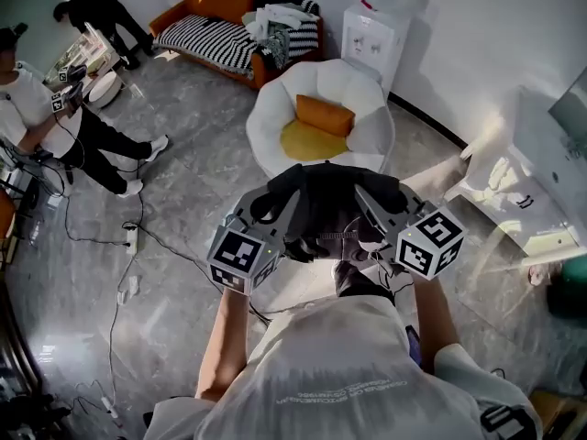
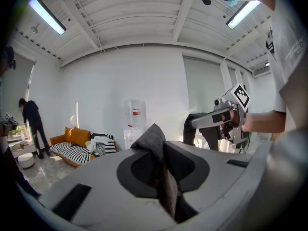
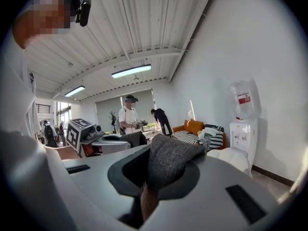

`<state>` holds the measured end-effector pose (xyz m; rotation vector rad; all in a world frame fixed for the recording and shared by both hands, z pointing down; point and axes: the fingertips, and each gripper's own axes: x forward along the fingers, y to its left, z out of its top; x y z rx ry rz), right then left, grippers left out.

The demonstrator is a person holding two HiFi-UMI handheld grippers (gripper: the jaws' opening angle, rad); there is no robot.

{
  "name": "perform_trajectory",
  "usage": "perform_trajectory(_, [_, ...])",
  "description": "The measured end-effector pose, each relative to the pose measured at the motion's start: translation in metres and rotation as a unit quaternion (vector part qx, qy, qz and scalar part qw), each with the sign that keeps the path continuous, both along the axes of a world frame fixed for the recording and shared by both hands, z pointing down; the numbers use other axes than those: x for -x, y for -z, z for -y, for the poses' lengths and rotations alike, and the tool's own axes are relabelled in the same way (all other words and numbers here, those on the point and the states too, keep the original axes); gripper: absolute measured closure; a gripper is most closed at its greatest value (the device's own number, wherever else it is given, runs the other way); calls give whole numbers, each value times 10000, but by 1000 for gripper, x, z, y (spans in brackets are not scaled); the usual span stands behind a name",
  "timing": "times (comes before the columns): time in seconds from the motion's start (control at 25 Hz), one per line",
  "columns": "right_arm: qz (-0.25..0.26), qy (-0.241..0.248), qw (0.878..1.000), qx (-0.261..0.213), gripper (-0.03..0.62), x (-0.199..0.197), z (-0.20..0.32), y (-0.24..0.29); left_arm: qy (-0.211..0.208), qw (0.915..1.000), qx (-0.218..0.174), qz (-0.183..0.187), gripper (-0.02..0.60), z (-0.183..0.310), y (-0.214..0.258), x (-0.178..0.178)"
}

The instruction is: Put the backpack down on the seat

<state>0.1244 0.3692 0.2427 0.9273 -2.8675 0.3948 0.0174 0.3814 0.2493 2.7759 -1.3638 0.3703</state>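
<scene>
The backpack [image 1: 335,200] is held in the air between the two tongs, over the grey floor [image 1: 197,168] and just short of the white round chair [image 1: 371,99]; it is not yet set down on the seat. One fold of its grey cloth is pinched in the left tongs [image 2: 161,170], whose jaws are drawn nearly together on it. Another fold is clamped the same way in the right tongs [image 3: 149,177]. What lies inside the backpack cannot be seen. In the hollow of the chair an orange cushion [image 1: 324,115] is propped above a yellow cushion [image 1: 307,142]. Beyond, a striped sofa [image 1: 215,42] is heaped with clothes [image 1: 280,21], beside a water dispenser [image 1: 371,35].
</scene>
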Motion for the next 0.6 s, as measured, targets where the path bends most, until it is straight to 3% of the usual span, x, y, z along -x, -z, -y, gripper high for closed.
perform_trajectory(0.24, [21, 315, 9994, -112, 571, 12, 62, 12, 192, 9998, -23, -8, 535, 59, 14, 11])
perform_trajectory(0.6, [-115, 463, 9987, -152, 571, 17, 106, 23, 286, 9996, -47, 11, 534, 99, 25, 15])
